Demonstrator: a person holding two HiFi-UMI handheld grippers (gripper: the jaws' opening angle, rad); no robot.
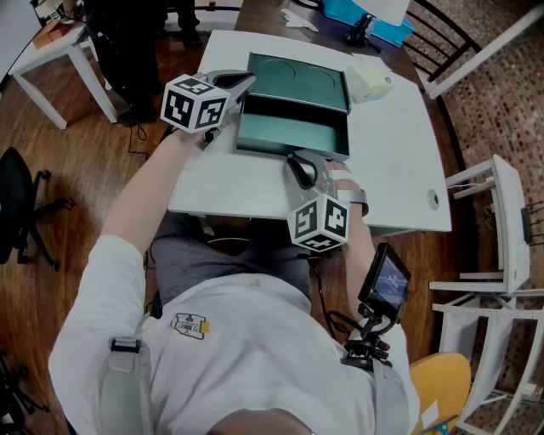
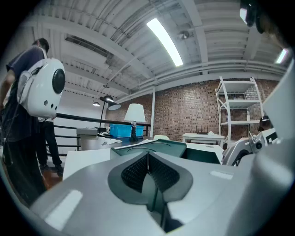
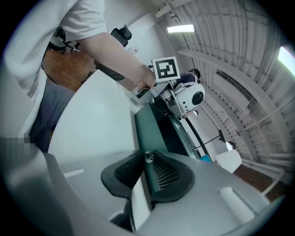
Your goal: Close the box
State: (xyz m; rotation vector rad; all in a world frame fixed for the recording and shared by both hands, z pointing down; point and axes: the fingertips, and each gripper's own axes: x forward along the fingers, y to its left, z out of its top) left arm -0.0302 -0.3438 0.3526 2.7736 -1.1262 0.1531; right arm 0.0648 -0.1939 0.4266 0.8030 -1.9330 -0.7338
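A dark green box (image 1: 293, 127) lies open on the white table (image 1: 391, 161), its lid (image 1: 297, 78) folded back flat on the far side. My left gripper (image 1: 245, 82) is shut with nothing in it, its tips at the box's left side near the hinge line. In the left gripper view the lid (image 2: 154, 148) and the open tray (image 2: 203, 156) lie just past the closed pads (image 2: 138, 171). My right gripper (image 1: 297, 163) is shut and empty at the box's near wall; the right gripper view shows that wall (image 3: 150, 133) beyond its pads (image 3: 161, 173).
A small pale box (image 1: 371, 82) sits at the table's far right corner. A blue tray (image 1: 365, 13) lies beyond. White chairs (image 1: 501, 221) stand to the right, a small white table (image 1: 59, 42) and a black office chair (image 1: 17, 195) to the left. A person (image 2: 18, 115) stands nearby.
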